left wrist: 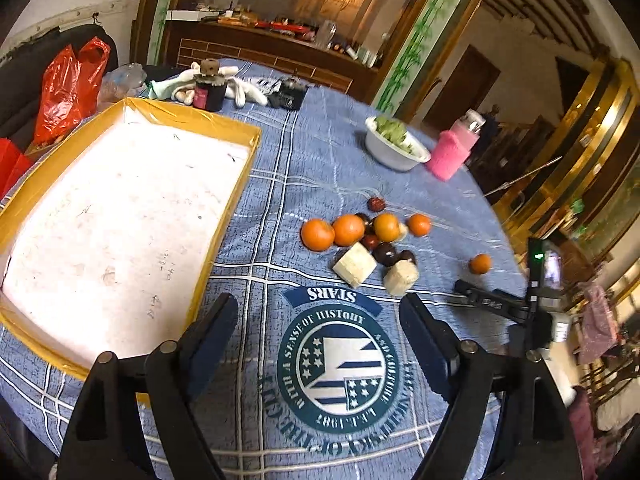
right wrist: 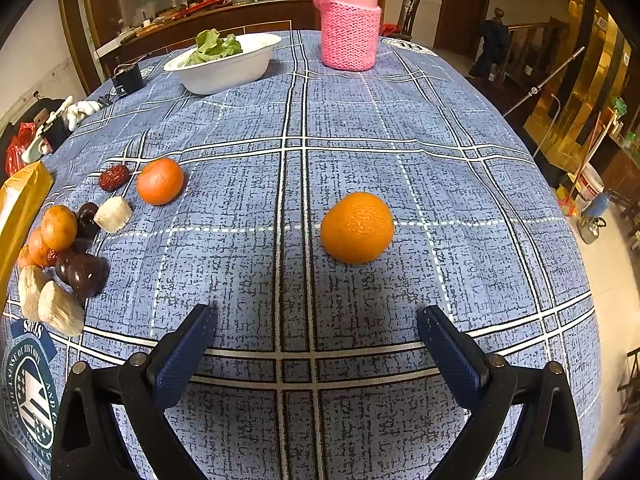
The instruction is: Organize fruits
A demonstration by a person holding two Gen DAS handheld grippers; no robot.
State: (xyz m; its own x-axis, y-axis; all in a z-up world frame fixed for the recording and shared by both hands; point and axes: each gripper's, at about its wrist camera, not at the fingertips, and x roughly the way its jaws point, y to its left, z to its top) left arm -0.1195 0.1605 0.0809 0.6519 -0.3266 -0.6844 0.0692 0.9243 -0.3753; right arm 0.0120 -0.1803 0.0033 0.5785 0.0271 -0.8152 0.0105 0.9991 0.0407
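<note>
A lone orange [right wrist: 357, 227] lies on the blue checked tablecloth just ahead of my open, empty right gripper [right wrist: 316, 328]; it also shows in the left wrist view [left wrist: 479, 263]. A cluster of oranges [left wrist: 348, 230], dark chestnut-like fruits [left wrist: 385, 254], a red date [left wrist: 376, 203] and pale sugarcane pieces [left wrist: 355, 264] lies mid-table. My left gripper [left wrist: 316, 316] is open and empty, above the round logo, short of the cluster. A yellow-rimmed white tray [left wrist: 236, 196] lies at left, with nothing in it.
A white bowl of lettuce [right wrist: 224, 62] and a pink-sleeved bottle [right wrist: 350, 28] stand at the far side. A dark jar [left wrist: 210, 90], white gloves [left wrist: 246, 88] and a red plastic bag [left wrist: 68, 88] sit at the far left. The table edge curves away at right.
</note>
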